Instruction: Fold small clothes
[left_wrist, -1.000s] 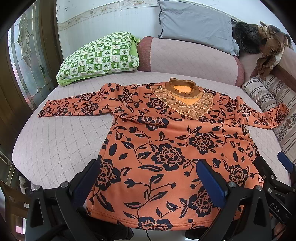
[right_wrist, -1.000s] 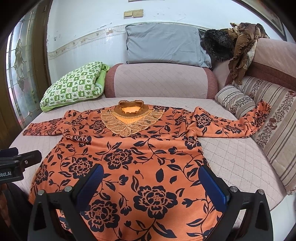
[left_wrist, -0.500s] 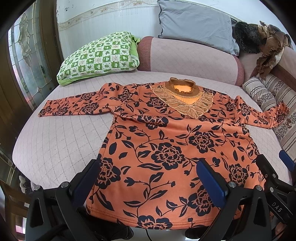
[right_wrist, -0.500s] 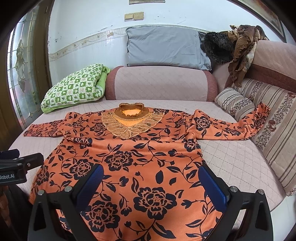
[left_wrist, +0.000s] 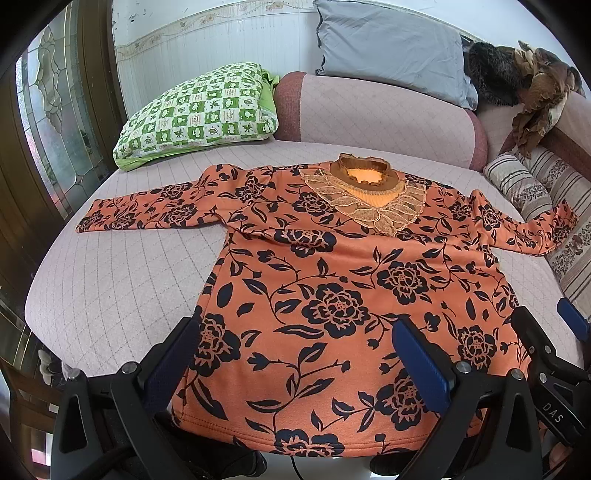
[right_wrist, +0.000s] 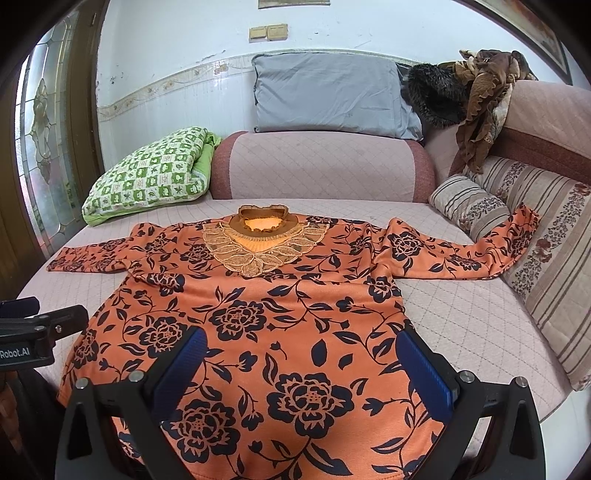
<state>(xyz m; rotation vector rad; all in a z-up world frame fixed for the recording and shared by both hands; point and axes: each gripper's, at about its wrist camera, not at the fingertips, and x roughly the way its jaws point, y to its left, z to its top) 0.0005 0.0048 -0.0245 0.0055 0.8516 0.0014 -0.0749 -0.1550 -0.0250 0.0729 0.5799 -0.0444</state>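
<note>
left wrist: my left gripper (left_wrist: 297, 354) gapes wide, empty, above the hem of the orange black-flowered long-sleeved top (left_wrist: 332, 280) spread flat on the pink quilted sofa seat (left_wrist: 110, 280) | right wrist: my right gripper (right_wrist: 301, 360) equally wide, empty, over the same hem; right sleeve cuff on the striped cushion (right_wrist: 554, 280)

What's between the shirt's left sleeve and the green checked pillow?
Only bare quilted cover: the sleeve and green pillow lie apart with nothing between them, clearest in the left wrist view.
</note>
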